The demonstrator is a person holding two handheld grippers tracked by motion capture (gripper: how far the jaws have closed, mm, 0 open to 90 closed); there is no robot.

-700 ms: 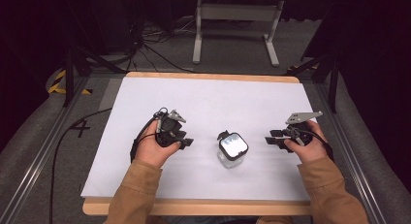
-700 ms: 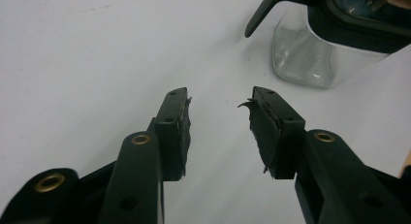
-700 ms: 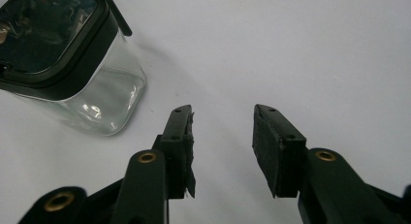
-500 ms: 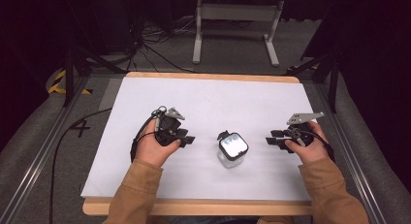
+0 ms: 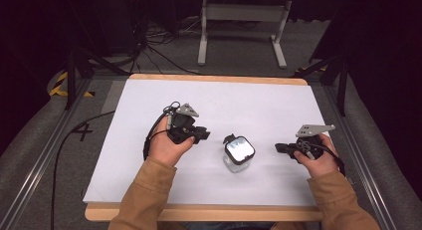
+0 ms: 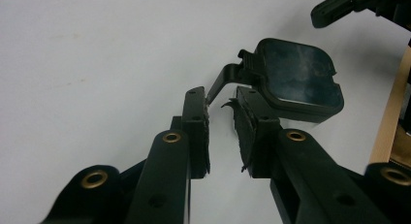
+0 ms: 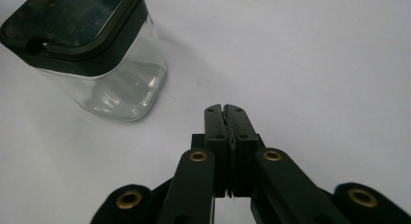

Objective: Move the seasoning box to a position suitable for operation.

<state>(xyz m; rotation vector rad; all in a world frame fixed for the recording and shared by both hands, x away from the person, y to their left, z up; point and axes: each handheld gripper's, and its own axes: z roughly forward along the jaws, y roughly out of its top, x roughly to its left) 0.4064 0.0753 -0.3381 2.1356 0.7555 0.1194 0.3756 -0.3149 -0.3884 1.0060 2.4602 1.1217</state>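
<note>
Where the high view looks down on the white table (image 5: 149,180), we see a square clear glass jar with a black lid (image 5: 239,153) standing between both grippers. Along the left gripper (image 6: 222,122), our jaws stand slightly apart, near the lid's latch. Along the right gripper (image 7: 226,122), jaws are pressed together, empty, the jar far-left.

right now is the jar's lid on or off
On. The black lid sits square on the clear glass jar, which stands upright on the white table. Whether its latch is locked, I cannot tell.
</note>
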